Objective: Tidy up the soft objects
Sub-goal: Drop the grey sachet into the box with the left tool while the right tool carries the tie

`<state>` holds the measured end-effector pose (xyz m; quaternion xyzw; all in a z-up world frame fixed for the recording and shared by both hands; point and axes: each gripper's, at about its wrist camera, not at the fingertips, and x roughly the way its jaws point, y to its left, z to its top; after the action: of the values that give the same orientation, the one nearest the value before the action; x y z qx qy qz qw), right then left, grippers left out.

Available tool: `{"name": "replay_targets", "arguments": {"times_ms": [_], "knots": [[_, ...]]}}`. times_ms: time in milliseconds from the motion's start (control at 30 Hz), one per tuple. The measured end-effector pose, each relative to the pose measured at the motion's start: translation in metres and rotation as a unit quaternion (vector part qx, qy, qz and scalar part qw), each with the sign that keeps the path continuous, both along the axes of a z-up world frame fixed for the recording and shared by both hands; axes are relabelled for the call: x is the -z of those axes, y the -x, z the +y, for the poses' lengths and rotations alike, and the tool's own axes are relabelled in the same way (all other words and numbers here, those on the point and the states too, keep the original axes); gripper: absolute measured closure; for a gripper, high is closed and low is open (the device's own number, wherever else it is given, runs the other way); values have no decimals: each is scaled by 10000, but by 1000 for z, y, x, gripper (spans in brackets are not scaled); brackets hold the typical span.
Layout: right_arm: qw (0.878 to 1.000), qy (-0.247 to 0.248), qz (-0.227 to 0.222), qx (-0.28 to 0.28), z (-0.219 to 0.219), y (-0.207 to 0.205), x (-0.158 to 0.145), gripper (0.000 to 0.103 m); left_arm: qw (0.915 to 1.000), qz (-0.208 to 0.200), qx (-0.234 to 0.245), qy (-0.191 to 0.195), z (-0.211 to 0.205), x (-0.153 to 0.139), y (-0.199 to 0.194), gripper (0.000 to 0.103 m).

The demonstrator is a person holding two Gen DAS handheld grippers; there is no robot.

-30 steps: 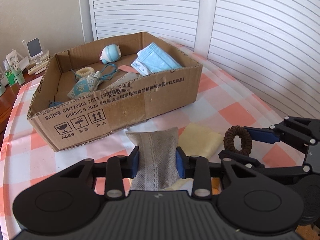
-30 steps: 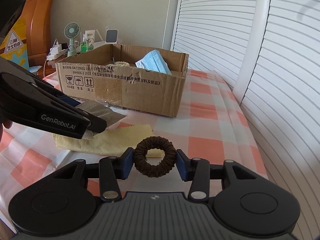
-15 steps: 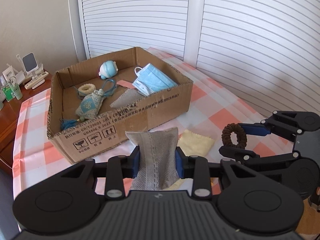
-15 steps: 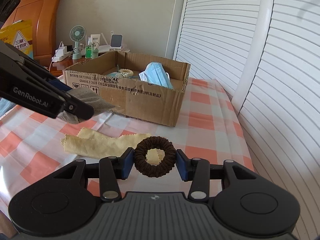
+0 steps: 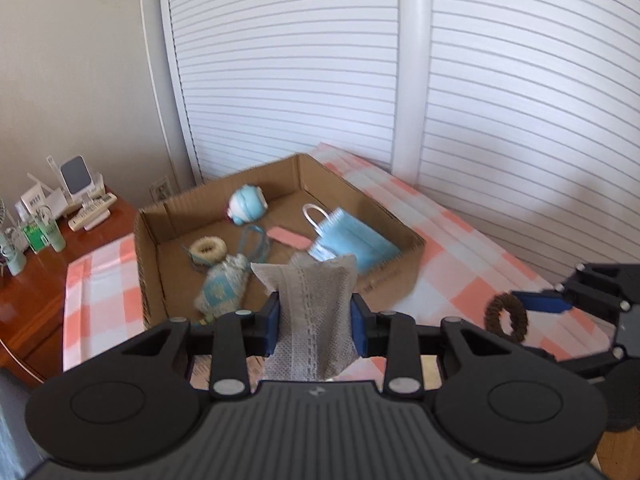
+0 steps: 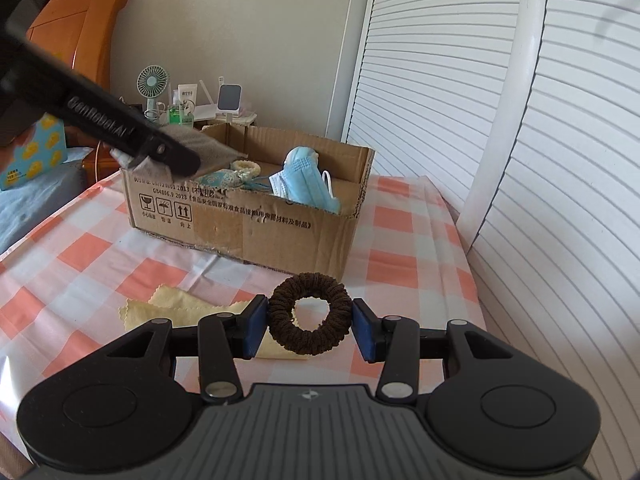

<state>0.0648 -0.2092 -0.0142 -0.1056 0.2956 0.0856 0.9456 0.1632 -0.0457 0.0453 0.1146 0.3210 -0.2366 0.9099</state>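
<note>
My left gripper is shut on a grey fabric pouch and holds it above the near wall of the open cardboard box. In the right wrist view the left gripper reaches over the box's left corner with the pouch. My right gripper is shut on a brown hair scrunchie, held above the table in front of the box. The scrunchie also shows at the right of the left wrist view. Inside the box lie a blue face mask, a patterned sachet, a cream scrunchie and a round blue toy.
A yellow cloth lies on the checked tablecloth in front of the box. White louvred doors stand behind and to the right. A wooden side table at the left carries a small fan, bottles and a phone stand.
The left gripper has risen with the pouch, from table level in front of the box to above its near wall. The right gripper has lifted slightly with the scrunchie.
</note>
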Motion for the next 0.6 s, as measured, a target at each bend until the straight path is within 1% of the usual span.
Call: {"name": "replay_targets", "arguments": {"times_ms": [100, 200, 233, 300, 333, 367, 400, 500, 533, 567, 600], "knots": [[10000, 45, -47, -7, 2, -2, -4, 53, 9998, -112, -133, -16, 4, -8, -19, 70], [10000, 64, -69, -2, 4, -4, -6, 53, 9995, -181, -247, -82, 7, -8, -37, 69], [9999, 76, -71, 2, 4, -5, -7, 53, 9993, -207, -258, -146, 7, -6, -42, 66], [9999, 94, -62, -19, 7, -7, -7, 53, 9991, -197, -348, -101, 10, -1, -47, 49], [9999, 99, -57, -33, 8, -8, -8, 53, 9992, -187, -361, -24, 13, 1, -48, 26], [9999, 108, -57, -53, 9, -9, -9, 53, 9991, -185, -368, 46, 15, 2, -46, 12], [9999, 121, -59, -78, 10, -10, -9, 53, 9988, -234, -415, 93, 18, 2, -41, 12], [9997, 178, -86, -139, 15, -14, -14, 53, 9987, -380, -346, 65, 25, 2, -20, 10], [9997, 173, -83, -164, 16, -16, -16, 53, 9985, -383, -391, 87, 28, 2, -12, 5], [9997, 169, -83, -181, 17, -18, -18, 53, 9984, -345, -437, 94, 32, 4, -5, 2], [9996, 171, -93, -205, 18, -20, -20, 53, 9983, -290, -500, 111, 36, 6, 3, 3]]}}
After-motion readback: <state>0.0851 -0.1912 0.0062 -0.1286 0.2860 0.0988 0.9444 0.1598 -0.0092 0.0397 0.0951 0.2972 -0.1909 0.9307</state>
